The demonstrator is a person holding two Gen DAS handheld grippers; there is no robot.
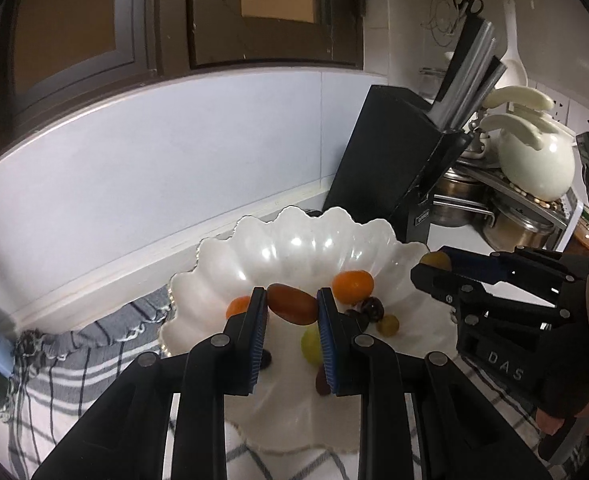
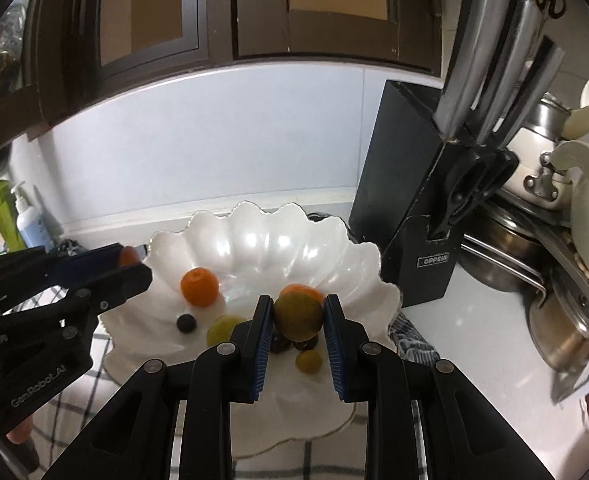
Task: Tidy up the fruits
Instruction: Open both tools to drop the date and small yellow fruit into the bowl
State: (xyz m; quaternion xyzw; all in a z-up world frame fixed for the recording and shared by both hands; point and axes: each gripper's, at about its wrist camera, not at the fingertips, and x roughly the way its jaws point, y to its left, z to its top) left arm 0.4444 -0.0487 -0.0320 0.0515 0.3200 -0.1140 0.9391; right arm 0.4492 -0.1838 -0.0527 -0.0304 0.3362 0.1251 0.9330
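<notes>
Dim, soft indoor light; bright glare spots on the white scalloped bowl [image 1: 294, 240]; fisheye bending and black vignette at edges.

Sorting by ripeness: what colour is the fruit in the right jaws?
Yellow-green fruit with a brownish tinge; clearest in the right wrist view.

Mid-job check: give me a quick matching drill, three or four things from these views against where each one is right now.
Things:
1. red tomato
2. yellow-green fruit
3. blueberry
4. knife block

Places:
a. standing right of the bowl
b. lying loose in the bowl
c. clamped in the right gripper
d. clamped in the left gripper

Pairs: 1-d, 2-c, 3-b, 4-a
</notes>
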